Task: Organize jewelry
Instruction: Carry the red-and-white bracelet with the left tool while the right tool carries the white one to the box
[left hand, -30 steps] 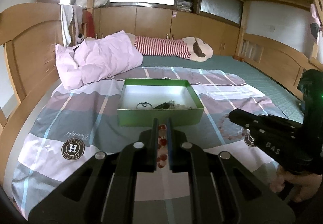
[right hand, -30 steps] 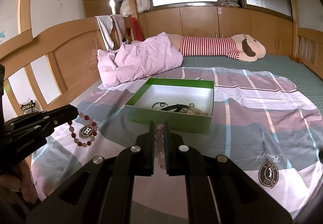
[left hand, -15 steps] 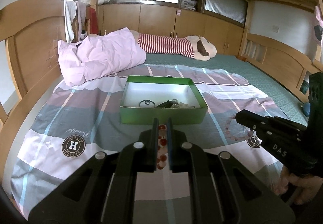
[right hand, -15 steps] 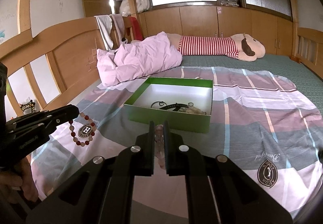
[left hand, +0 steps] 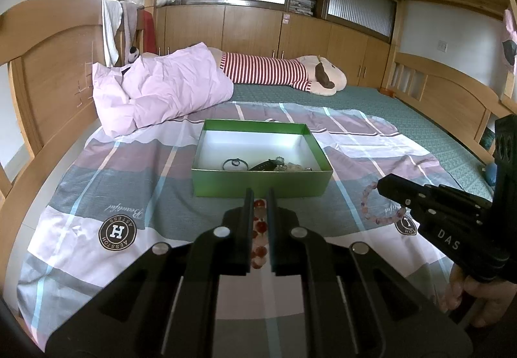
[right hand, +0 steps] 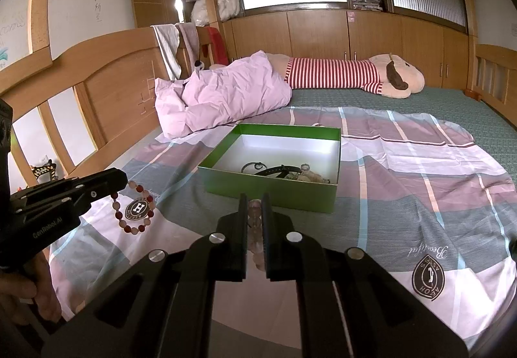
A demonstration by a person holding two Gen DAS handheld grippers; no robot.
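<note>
A green box (left hand: 258,183) with a white inside stands on the bed and holds several pieces of jewelry (left hand: 268,164); it also shows in the right wrist view (right hand: 268,187). My left gripper (left hand: 259,199) is shut on a red and white bead bracelet (left hand: 259,229), which hangs from it in the right wrist view (right hand: 134,212). My right gripper (right hand: 254,199) is shut on a pale pink bead bracelet (right hand: 255,229), which hangs from it in the left wrist view (left hand: 381,212). Both grippers are held above the bedspread just in front of the box.
A striped bedspread (left hand: 113,196) covers the near part of the bed. A pink pillow (left hand: 161,90) and a long striped plush toy (left hand: 281,74) lie behind the box. A wooden headboard (right hand: 106,99) runs along the left, a wooden rail (left hand: 446,90) along the right.
Both grippers have drawn slightly back and up from the box, each still holding its bracelet. The box looks a little farther and lower in the left wrist view.
</note>
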